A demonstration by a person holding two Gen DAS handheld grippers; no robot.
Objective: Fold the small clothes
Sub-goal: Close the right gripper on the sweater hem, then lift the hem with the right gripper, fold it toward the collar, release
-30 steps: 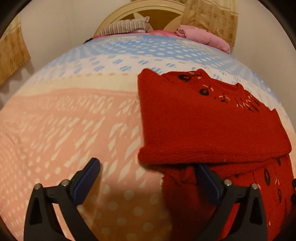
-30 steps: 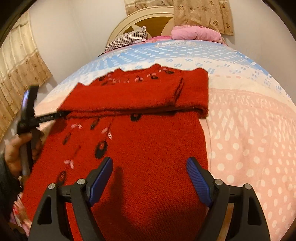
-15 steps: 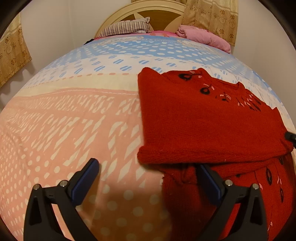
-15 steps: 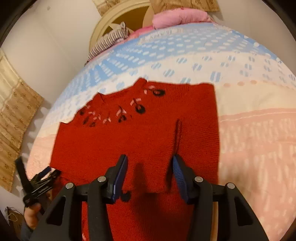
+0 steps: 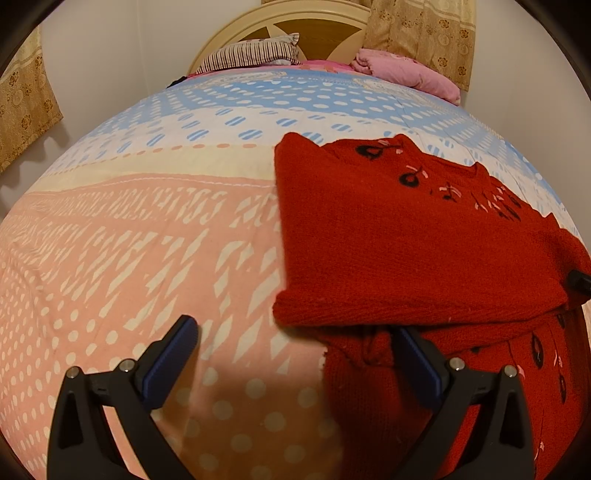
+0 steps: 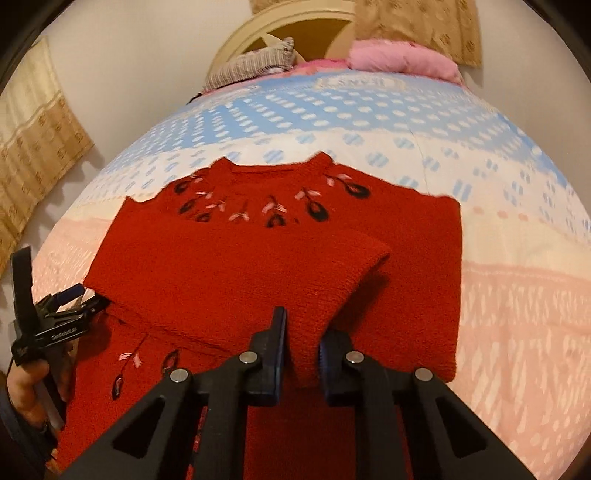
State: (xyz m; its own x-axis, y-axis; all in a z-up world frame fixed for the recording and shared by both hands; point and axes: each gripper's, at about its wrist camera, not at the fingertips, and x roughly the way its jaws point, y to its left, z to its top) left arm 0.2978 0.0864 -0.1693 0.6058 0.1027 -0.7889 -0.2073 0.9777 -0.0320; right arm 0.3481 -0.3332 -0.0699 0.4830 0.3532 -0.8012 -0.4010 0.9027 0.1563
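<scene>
A red knitted sweater (image 6: 258, 266) with dark leaf motifs and pink stitching lies flat on the bed (image 5: 129, 240), its neckline toward the headboard (image 5: 280, 18) and a sleeve folded across its chest. The right gripper (image 6: 301, 354) sits low over the middle of the garment, its blue-padded fingers (image 6: 277, 339) drawn close together and clamped on the folded sleeve edge, which bunches up between them. In the same view the left gripper (image 6: 79, 295) appears at the sweater's left side, its tips touching or just beside the folded edge; the picture is soft there, so contact is hard to confirm.

From the left wrist camera, the left gripper (image 5: 295, 354) has its fingers spread wide apart: one pad (image 5: 171, 354) hangs over bare bedspread, the other (image 5: 417, 362) over the red knit beneath the thick folded edge of the sweater (image 5: 388, 240). Nothing lies between them.

The sweater's right side runs straight, with wide pink-and-white patterned bedspread beyond it. Past the neckline is a white and blue dotted stretch of cover, then a striped pillow (image 5: 251, 55) and a pink pillow (image 5: 406, 72) against the headboard. Patterned curtains (image 6: 40, 155) hang at the left wall.
</scene>
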